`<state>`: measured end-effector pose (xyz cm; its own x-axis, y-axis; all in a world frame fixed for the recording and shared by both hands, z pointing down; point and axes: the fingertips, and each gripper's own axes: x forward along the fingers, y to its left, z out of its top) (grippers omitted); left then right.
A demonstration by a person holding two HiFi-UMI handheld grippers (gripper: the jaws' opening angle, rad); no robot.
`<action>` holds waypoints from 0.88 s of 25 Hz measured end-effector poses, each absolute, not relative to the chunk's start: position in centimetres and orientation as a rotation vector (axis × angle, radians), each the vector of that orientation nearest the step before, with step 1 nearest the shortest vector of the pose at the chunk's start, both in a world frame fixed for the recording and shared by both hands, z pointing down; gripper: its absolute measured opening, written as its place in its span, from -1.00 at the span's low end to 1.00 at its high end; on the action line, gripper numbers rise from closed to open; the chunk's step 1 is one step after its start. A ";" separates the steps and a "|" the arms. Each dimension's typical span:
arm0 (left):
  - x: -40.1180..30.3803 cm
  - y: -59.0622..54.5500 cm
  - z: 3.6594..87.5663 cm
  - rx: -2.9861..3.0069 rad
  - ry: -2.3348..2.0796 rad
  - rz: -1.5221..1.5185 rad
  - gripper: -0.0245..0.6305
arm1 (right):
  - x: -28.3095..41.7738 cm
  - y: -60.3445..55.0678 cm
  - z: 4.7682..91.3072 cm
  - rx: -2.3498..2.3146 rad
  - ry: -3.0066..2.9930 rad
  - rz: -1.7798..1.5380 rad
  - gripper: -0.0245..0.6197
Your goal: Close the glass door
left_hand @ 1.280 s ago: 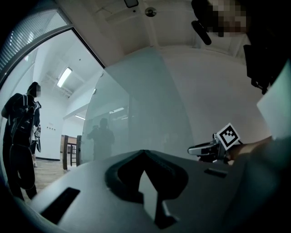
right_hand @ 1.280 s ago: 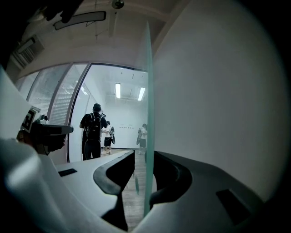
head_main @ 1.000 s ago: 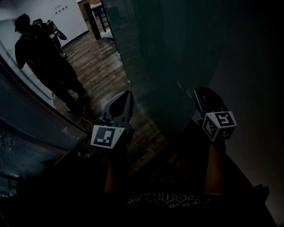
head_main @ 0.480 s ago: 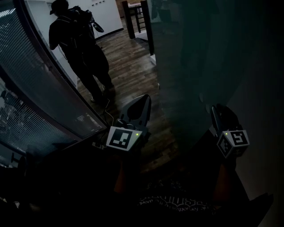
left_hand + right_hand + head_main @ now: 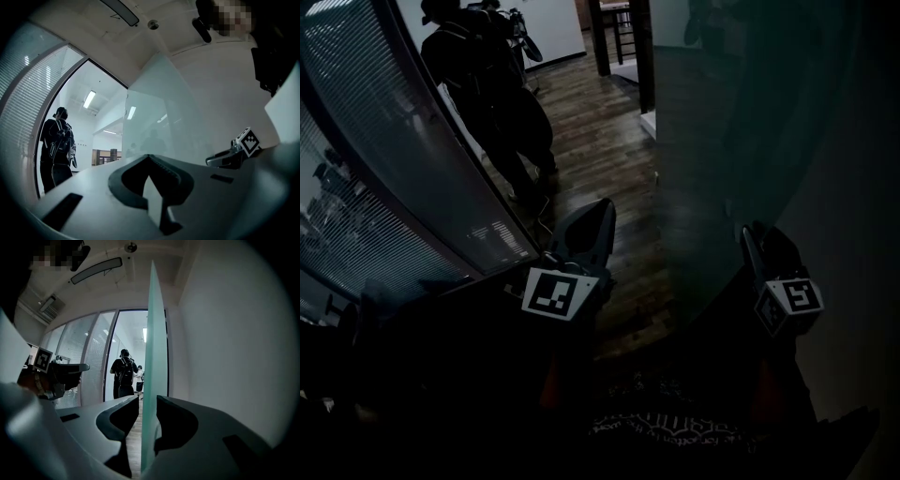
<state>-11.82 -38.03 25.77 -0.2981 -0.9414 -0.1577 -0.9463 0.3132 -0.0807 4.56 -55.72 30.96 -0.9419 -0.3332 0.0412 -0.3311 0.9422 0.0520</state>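
Note:
The glass door is a tall greenish pane that stands ajar over the wooden floor. In the right gripper view its thin edge runs straight up between the jaws of my right gripper, which is shut on it. In the head view my right gripper sits at the pane's lower edge. My left gripper hangs free left of the door, over the floor, touching nothing. Its jaws meet at the tips with nothing between them. The door shows as a pale pane ahead of it.
A person with a backpack stands in the doorway ahead. A curved glass wall with blinds runs along the left. A plain white wall lies close on the right. Dark wooden floor leads to furniture beyond.
Both grippers have moved across together, the right one keeping hold of the door's edge. The pane has swung with them. The blinds wall and the person now fill more of the head view.

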 end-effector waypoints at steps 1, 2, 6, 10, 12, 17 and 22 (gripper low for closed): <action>-12.1 -37.3 25.8 -1.734 2.405 0.037 -0.92 | 4.1 -55.1 30.9 0.503 -3.054 -0.068 -0.56; -12.3 -36.5 25.8 -1.723 2.413 0.032 -0.92 | 3.7 -54.5 30.9 0.486 -3.062 -0.066 -0.56; -13.5 -33.8 25.6 -1.671 2.451 0.031 -0.92 | 2.1 -52.5 30.6 0.423 -3.070 -0.077 -0.55; -14.9 -31.0 26.0 -1.627 2.478 0.021 -0.92 | -0.5 -49.8 30.7 0.330 -3.101 -0.063 -0.56; -15.6 -29.5 26.3 -1.609 2.490 0.019 -0.92 | -1.6 -48.4 31.1 0.303 -3.094 -0.073 -0.56; -15.7 -27.0 25.7 -1.545 2.531 0.010 -0.92 | -2.9 -46.0 30.6 0.183 -3.091 -0.064 -0.55; -16.5 -24.9 25.6 -1.485 2.565 0.003 -0.92 | -5.3 -43.7 30.4 0.105 -3.092 -0.073 -0.52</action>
